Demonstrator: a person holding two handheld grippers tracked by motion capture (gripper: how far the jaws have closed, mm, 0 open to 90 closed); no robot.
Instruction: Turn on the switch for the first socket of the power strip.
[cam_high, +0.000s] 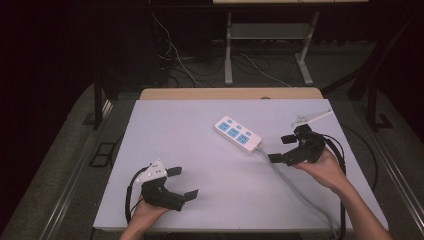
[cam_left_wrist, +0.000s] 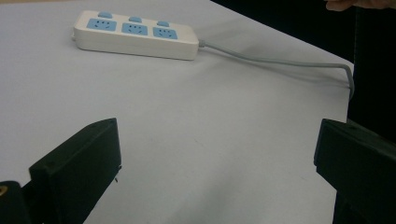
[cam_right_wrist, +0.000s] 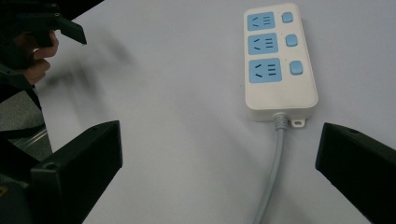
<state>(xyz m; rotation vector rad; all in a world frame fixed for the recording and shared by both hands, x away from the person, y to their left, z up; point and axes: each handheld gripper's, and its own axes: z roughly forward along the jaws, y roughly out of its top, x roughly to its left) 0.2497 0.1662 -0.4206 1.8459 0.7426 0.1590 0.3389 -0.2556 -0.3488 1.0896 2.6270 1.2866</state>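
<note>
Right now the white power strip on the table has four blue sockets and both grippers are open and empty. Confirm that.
Not quite: the power strip has three blue sockets, not four, each with a small blue switch beside it; the right gripper view shows this plainly. The rest stands: it lies on the table, and the left gripper and right gripper are open and empty.

White power strip (cam_high: 238, 134), three blue sockets, flat mid-table, cord attached.

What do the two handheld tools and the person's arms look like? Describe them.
Both are black. The left tool has two flat, blocky black jaws, a light grey three-cornered plate on top and a black cable looping behind it. The right tool matches, with its grey plate standing out and a black cable trailing back. Both forearms are bare, no sleeves visible.
</note>
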